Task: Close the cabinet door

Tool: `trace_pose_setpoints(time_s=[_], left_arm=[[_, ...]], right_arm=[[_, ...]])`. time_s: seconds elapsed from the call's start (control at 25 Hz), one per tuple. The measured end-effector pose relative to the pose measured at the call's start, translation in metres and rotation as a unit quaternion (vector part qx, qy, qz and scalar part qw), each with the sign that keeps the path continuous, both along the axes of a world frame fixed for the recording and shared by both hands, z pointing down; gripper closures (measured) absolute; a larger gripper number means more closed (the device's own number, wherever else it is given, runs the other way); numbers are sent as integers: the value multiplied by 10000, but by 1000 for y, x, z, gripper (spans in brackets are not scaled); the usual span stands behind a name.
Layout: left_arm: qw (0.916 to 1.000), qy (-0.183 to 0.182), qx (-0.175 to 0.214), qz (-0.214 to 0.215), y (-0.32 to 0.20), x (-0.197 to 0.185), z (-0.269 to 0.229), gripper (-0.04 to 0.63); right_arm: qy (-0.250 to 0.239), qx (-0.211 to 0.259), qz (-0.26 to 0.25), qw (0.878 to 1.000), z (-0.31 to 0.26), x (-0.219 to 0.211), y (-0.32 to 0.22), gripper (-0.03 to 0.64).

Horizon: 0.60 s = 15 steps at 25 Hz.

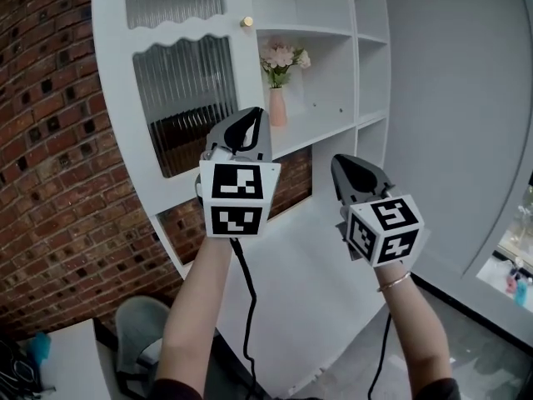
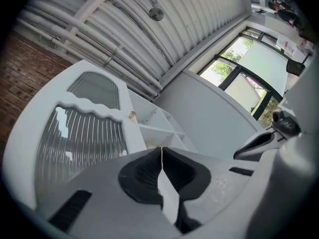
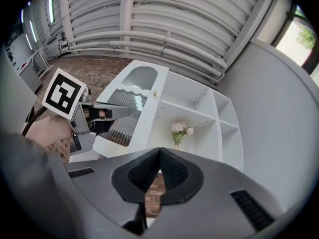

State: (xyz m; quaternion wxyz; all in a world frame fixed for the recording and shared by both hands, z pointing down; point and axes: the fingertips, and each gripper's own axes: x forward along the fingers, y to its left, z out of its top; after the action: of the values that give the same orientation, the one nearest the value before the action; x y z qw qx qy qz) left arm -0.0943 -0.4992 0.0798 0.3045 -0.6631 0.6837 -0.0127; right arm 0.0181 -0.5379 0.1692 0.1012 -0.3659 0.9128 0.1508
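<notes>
- Brick wall [image 1: 50,182]: left and far, seen behind the cabinet and through its open lower bay.
- Grey wall [image 1: 450,98]: plain, right of the cabinet.
- Cabinet [image 1: 333,23]: white, with open shelf bays, set between the two walls.
- Cabinet door [image 1: 179,73]: white, stood open at the left of the shelves. Two ribbed glass panels are set in it, one above the other, and its free edge is turned toward the shelf bays.
- Left gripper [image 1: 248,122]: held up in front of the door's lower part, jaws brought fully together [image 2: 161,151] with nothing between them. Contact with the door cannot be told.
- Right gripper [image 1: 348,163]: held to the right of the left one and apart from it, in front of the lower bay. Its jaws are also pressed together and empty [image 3: 159,151].
- Chair [image 1: 137,327]: grey, near left, below the door.
- Vase [image 1: 278,107]: pink, with pale flowers [image 1: 283,57], stood on a middle shelf just right of the door's free edge.
- Knob [image 1: 246,22]: brass, high on the door's free edge.
- Writing: none readable; only black-and-white square markers are carried on both gripper cubes.
- Obstructions: nothing is seen between the door's free edge and the shelf front.
- Clearance: open floor is seen at the near right, under the right arm.
</notes>
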Motion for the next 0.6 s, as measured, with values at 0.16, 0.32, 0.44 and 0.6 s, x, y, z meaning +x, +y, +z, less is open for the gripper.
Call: trace_pose_setpoints(time_s=[0.16,0.32,0.44,0.6], left_arm=[[9993,152,-348,12,-4,-5,42,583],[9971,398,-635,103,-1,-9,81,584],[9950,582,-802,160,3,-15,106,584],[9922,727,-998,193,9,-18,136,584]], right_arm=[[60,-125,-5,9999,15,1,2,615],[69,-282,-69,9996,32,2,9,617],[96,-387,-113,9991,45,0,15,615],[76,-498,-156,9986,60,2,23,615]])
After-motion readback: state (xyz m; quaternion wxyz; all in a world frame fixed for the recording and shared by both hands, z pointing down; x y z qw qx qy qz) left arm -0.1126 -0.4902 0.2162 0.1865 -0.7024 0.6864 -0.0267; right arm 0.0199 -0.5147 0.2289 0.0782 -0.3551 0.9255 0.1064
